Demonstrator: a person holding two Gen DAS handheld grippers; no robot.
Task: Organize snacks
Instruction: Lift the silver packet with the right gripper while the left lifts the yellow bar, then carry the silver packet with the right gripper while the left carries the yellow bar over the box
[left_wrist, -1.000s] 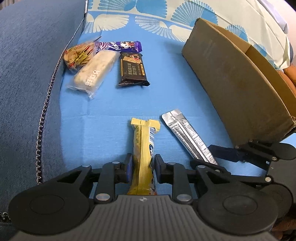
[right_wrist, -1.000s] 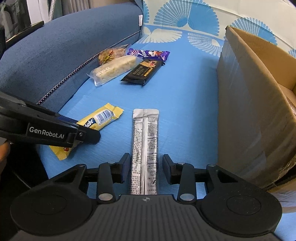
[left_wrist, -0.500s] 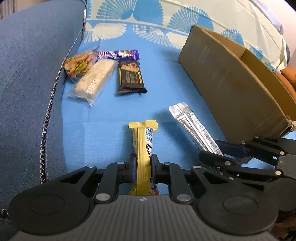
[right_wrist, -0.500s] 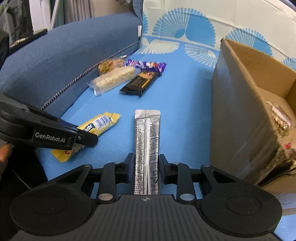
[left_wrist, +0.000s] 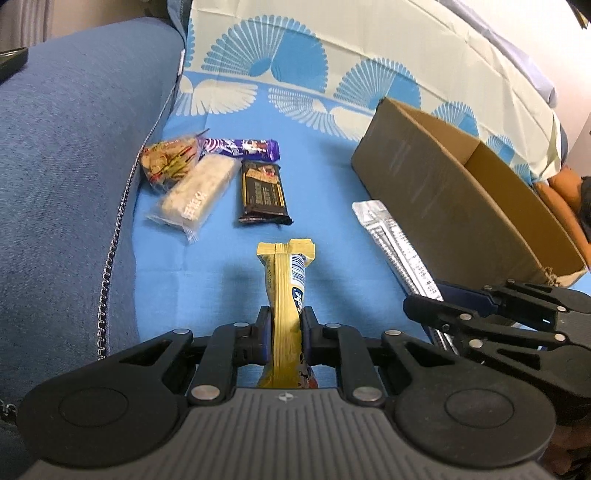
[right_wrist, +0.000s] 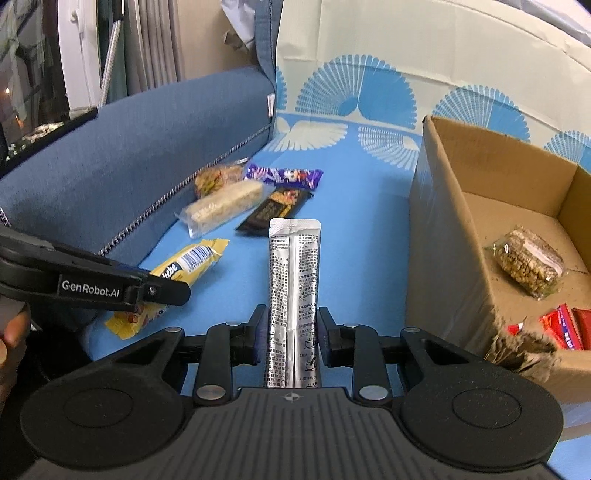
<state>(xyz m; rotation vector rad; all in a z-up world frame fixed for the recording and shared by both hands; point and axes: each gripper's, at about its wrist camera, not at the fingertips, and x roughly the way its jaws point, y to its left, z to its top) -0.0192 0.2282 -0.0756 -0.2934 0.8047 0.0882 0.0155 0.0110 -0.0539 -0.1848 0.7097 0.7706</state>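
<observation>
Your left gripper had closed on the yellow snack bar, pads pressed against both sides of the wrapper, while your right gripper had closed on the silver sachet in the same way. A second before, both sets of jaws stood wider about packets that lay flat on the blue cover; at this moment both grips were settled, and each packet's free end stood clear of the cover, the sachet having risen with your right hand. With the cardboard box as the landmark: the sachet was held just to the left of its near wall, the yellow bar farther left again, and the four remaining snacks lay well to the left of the box against the blue cushion, namely a mixed-nut bag, a purple bar, a pale cracker pack and a dark chocolate bar. Inside the box a granola pack rested on the floor, with red wrappers at its near corner. You thus appeared to have finished grasping and to be starting the carry; the box's open top to the right of both packets was the likely destination, and four items would remain afterwards.
</observation>
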